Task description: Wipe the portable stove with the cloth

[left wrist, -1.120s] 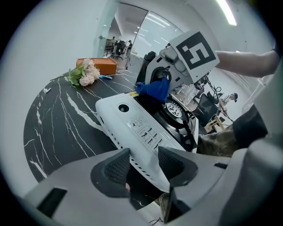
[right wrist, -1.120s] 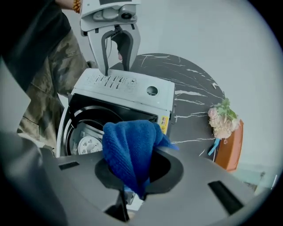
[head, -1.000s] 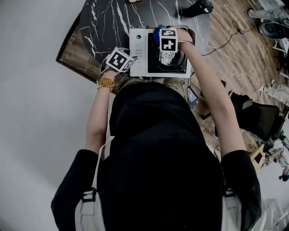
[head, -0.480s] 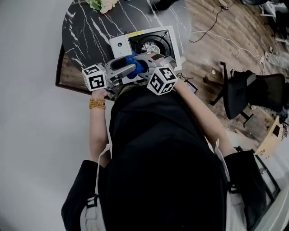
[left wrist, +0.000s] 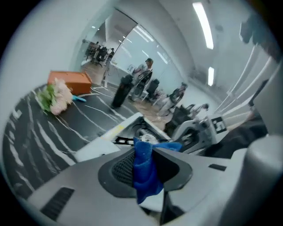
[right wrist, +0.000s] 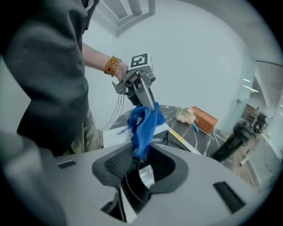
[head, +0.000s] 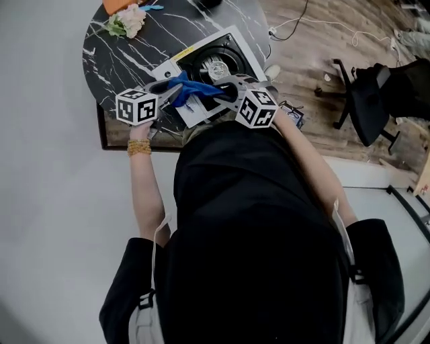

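Head view looks down past the person's dark torso to the stove (head: 228, 47) on the black marbled table (head: 127, 50), with flowers (head: 127, 21) and an orange box (head: 117, 5) at the far edge. The cloth (head: 191, 87), blue and bunched, is not on the stove: it hangs in the air over the stove's near side, strung between the two grippers. The left gripper (head: 173, 86) has just been closing, and its own view shows the jaws narrow with the pads pinching a fold of cloth. The right gripper (head: 220, 89) has just been opening; its view shows the other end of the cloth lying in the gap against one pad, with space on the other side, so it looks let go rather than clamped. That reads as a handover or a re-grip, the cloth passing to the left side. How much of the stove has been wiped cannot be told, since no dirt or wet streak shows on the white panel or round the burner. Whatever is done, no wiping is happening now: the cloth must come down onto the stove before any more can be cleaned.
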Motion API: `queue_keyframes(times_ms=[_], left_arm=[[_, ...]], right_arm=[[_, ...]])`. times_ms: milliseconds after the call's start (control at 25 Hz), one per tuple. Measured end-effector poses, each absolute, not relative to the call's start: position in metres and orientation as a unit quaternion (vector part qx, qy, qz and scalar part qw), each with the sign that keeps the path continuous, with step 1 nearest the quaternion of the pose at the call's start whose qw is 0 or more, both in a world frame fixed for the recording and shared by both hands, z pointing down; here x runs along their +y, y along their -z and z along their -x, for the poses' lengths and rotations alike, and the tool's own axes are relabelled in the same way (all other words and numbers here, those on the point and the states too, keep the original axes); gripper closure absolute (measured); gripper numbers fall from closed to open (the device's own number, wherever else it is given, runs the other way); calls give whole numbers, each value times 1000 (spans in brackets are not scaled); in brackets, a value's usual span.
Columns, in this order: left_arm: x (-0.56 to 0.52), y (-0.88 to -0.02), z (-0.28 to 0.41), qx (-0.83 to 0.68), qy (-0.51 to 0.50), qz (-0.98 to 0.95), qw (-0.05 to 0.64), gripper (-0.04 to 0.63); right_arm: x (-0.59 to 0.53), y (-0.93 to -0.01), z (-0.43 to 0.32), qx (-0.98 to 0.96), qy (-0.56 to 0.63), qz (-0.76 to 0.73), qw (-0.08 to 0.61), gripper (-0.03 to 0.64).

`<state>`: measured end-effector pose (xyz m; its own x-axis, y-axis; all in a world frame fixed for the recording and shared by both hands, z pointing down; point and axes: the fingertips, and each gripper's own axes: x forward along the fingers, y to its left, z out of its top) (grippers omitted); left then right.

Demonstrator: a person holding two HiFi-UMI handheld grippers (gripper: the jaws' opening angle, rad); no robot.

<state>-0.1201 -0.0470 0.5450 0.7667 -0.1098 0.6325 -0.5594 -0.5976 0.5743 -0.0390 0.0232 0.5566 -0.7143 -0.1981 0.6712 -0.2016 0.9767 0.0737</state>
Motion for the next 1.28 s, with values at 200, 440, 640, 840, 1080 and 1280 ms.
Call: queue_keyframes(times_ms=[200,440,640,840,1080,1280], left_arm=[[-119,-584,175,-320,-483,-795,181,494],[-126,-614,162,-314,-502,-792,148,506],[-123,-615,160,-322,-491,-792,168,508],[-95,-611,153,-298,-528,-784,133,509],[-69,-610,148,-287,-528,-789,125,509],[-39,-611,138,-245,-533,-798,138,509]], right_arm=[[30,-600,-56,-876,-58,-166,449,486],[49,-617,-82,-864,-60,-174,469,442],[45,-619,-73,-861,-52,-181,472,431],[40,-613,-73,-877,-109,-186,429,431],[5,-596,-113,-873,-177,-286,354,431],[-18,-584,-149,-856,-190,-351,328,431]])
